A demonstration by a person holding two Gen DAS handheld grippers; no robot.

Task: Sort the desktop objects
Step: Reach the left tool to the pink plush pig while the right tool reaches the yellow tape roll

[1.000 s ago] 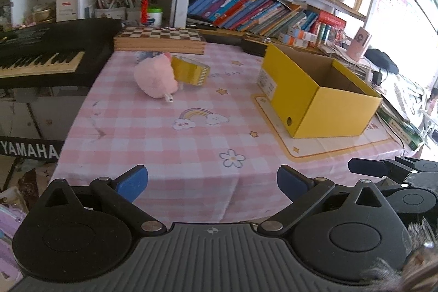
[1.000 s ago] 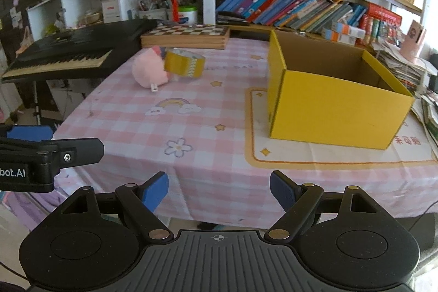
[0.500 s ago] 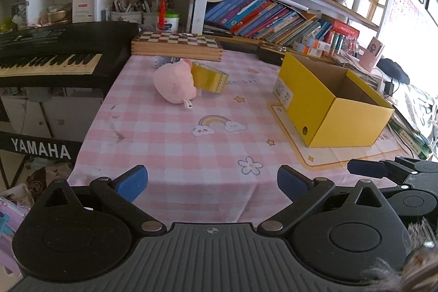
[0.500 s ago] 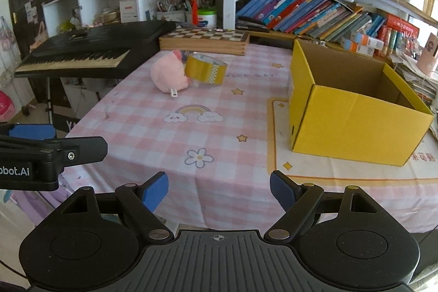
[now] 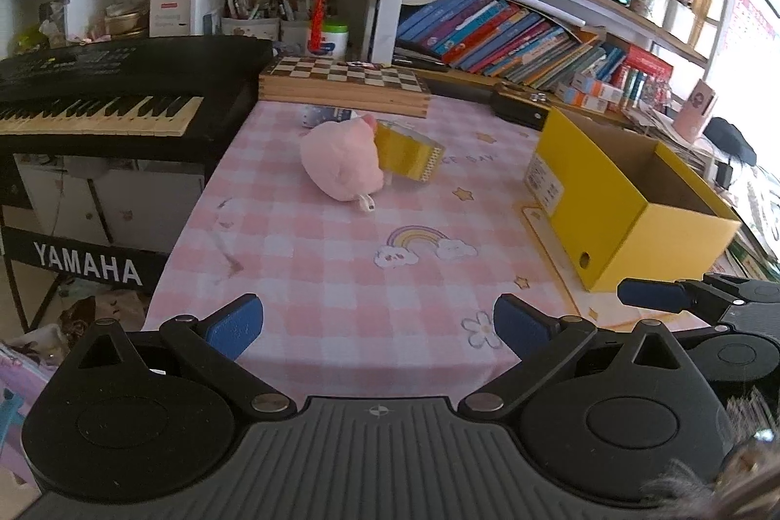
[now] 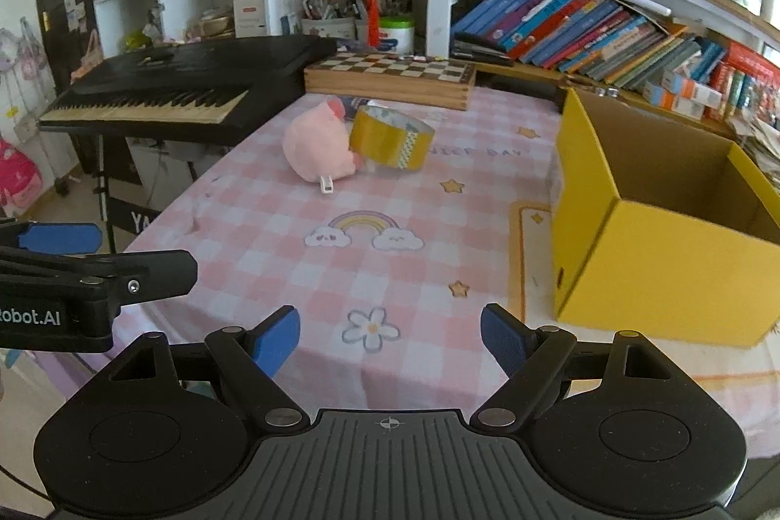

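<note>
A pink plush toy (image 5: pixel 339 162) (image 6: pixel 317 147) lies on the far half of the pink checked tablecloth (image 5: pixel 341 271) (image 6: pixel 390 208). A yellow tape roll (image 5: pixel 409 152) (image 6: pixel 392 137) leans against it on the right. An open yellow cardboard box (image 5: pixel 629 198) (image 6: pixel 668 218) stands on the right side of the table, empty as far as its inside shows. My left gripper (image 5: pixel 375 325) hangs open over the near table edge, nothing between its fingers. My right gripper (image 6: pixel 390 337) is open too, at the near edge, left of the box.
A wooden chessboard box (image 5: pixel 346 86) (image 6: pixel 390 76) lies at the table's back edge, a small blue-white pack (image 5: pixel 324 113) before it. A black keyboard (image 5: pixel 107 96) (image 6: pixel 185 81) stands on the left, bookshelves (image 6: pixel 609 28) behind. A dark case (image 5: pixel 519 108) sits behind the yellow box.
Both views have shifted across the table, so the toy, tape and box sit further right and a little lower than before. Both grippers stay open, and nothing on the table has moved.
</note>
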